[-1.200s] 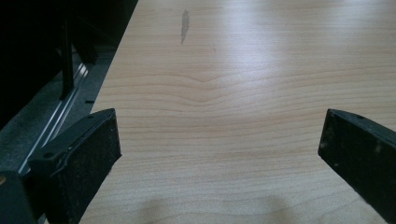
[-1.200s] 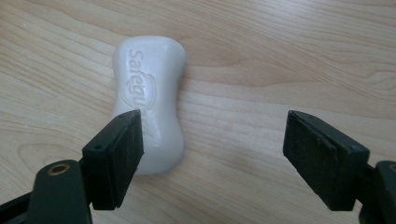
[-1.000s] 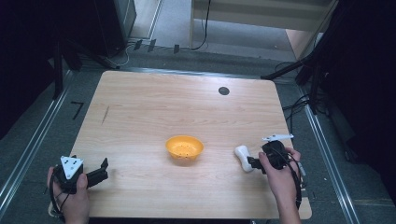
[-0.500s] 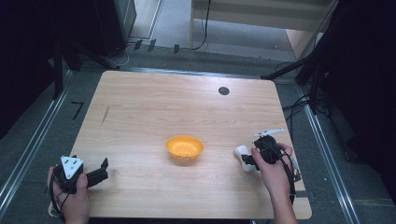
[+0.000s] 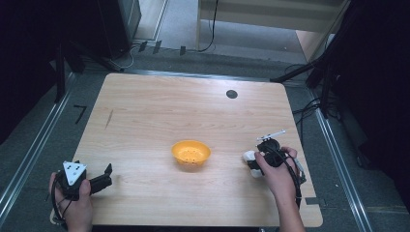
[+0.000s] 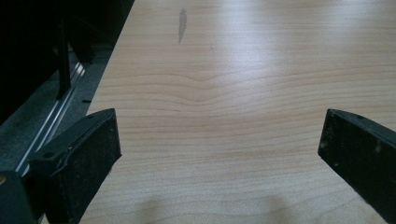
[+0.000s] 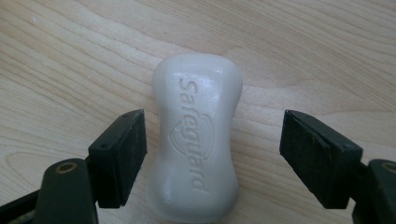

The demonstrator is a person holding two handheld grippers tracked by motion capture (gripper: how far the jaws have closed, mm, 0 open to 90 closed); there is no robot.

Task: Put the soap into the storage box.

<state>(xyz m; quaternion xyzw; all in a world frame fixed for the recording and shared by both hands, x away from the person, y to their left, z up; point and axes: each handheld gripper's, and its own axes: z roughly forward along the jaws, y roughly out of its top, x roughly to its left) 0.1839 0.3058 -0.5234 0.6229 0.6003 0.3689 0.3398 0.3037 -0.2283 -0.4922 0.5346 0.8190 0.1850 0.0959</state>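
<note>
A white bar of soap [image 7: 198, 140] stamped "Safeguard" lies flat on the wooden table. My right gripper [image 7: 212, 158] points down at it, open, with one jaw on each side of the bar and a gap on both sides. In the high view the soap [image 5: 250, 157] peeks out left of my right gripper [image 5: 267, 153] near the table's right side. An orange bowl [image 5: 191, 153] with small holes sits at the table's middle front. My left gripper [image 5: 102, 178] rests open at the front left corner, and in its own view my left gripper [image 6: 219, 144] has only bare wood between its jaws.
The wooden table [image 5: 159, 113] has a black round grommet [image 5: 231, 94] at the back right and a dark mark [image 5: 109, 119] at the left. Metal rails and cables run along the floor on both sides of the table.
My right gripper has moved left and tipped down over the soap, now straddling it. The left gripper and the bowl have stayed put.
</note>
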